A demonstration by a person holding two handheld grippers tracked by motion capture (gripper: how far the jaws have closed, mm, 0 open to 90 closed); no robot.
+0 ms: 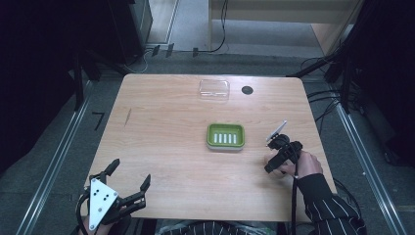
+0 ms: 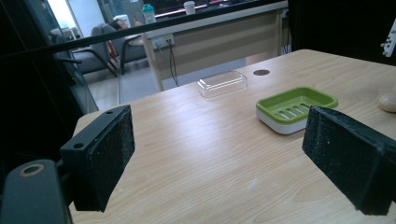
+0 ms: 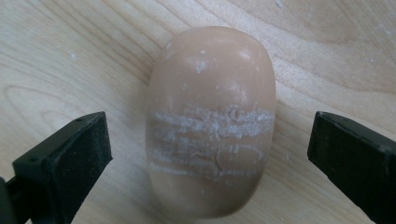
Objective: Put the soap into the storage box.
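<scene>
— Straddling a smooth tan oval bar of soap (image 3: 211, 122), are they, the jaws of the right gripper (image 3: 209, 154)?

— Yes. In the right gripper view the two black padded jaws stand wide apart, one on each side of the bar, with bare wood showing between each pad and the soap. Nothing is gripped. The bar lies flat on the light wooden table (image 3: 60, 56), and a band of whitish scuffs crosses its middle.

— And the left gripper (image 2: 233, 158)?

— Also spread wide and holding nothing. In the high view it sits at the table's near left corner (image 1: 128, 182), with its grey three-cornered plate on top.

— What lies farther out?

— A green rectangular soap dish with a slotted floor and white base (image 1: 225, 136) rests near the middle of the table, beyond and to the left of the right gripper (image 1: 275, 154). The left gripper view shows it too (image 2: 297, 109), with the soap's end at the right edge (image 2: 388, 102), apart from the dish.

— Anything past the dish?

— A clear plastic lid (image 1: 214, 89) lies near the far edge, with a small dark round hole in the tabletop (image 1: 247, 90) just beside it.
</scene>
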